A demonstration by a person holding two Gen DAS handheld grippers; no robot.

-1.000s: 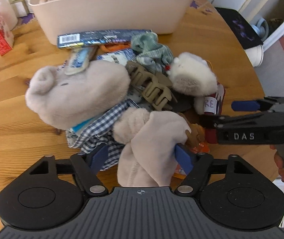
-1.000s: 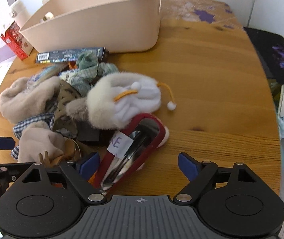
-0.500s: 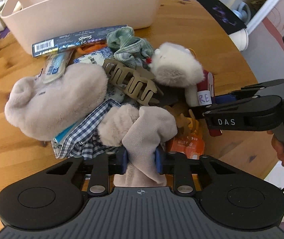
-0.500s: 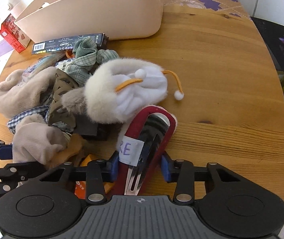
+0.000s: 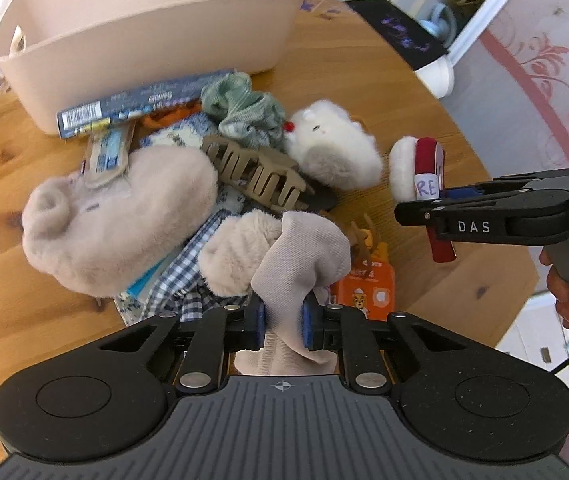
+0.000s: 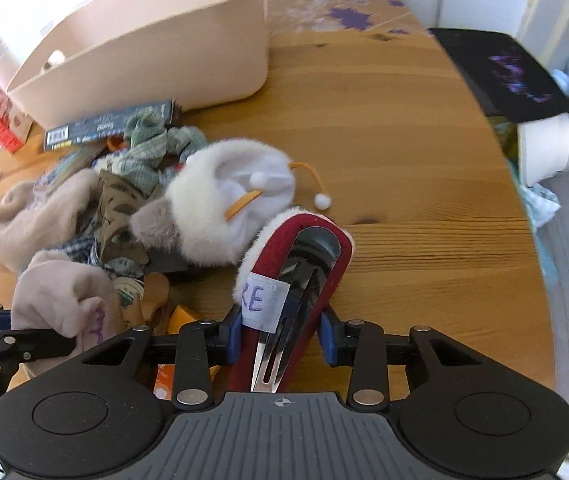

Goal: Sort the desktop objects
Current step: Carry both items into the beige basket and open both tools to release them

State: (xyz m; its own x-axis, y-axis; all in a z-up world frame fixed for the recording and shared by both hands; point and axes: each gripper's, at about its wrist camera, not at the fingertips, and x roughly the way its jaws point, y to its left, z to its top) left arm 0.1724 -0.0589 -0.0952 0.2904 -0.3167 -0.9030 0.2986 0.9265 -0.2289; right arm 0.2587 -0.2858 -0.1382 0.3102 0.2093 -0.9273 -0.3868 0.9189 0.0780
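So on the left, the left gripper (image 5: pixel 282 322) has its blue pads squeezed tight on a beige sock (image 5: pixel 300 256) at the near edge of the pile on the table (image 6: pixel 404 184). Behind it sit a fluffy beige sock (image 5: pixel 120 220), a tan claw clip (image 5: pixel 256 172) and the cream bin (image 5: pixel 152 36). Over on the right, the right gripper (image 6: pixel 282 334) is clamped on a red hair clip (image 6: pixel 308 276) with a "RE" tag, right next to a white plush (image 6: pixel 228 208).

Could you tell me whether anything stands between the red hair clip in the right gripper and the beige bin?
The right gripper is shut on the red hair clip. Between it and the beige bin lies the white plush, low on the table; lifted above it, nothing visible blocks.
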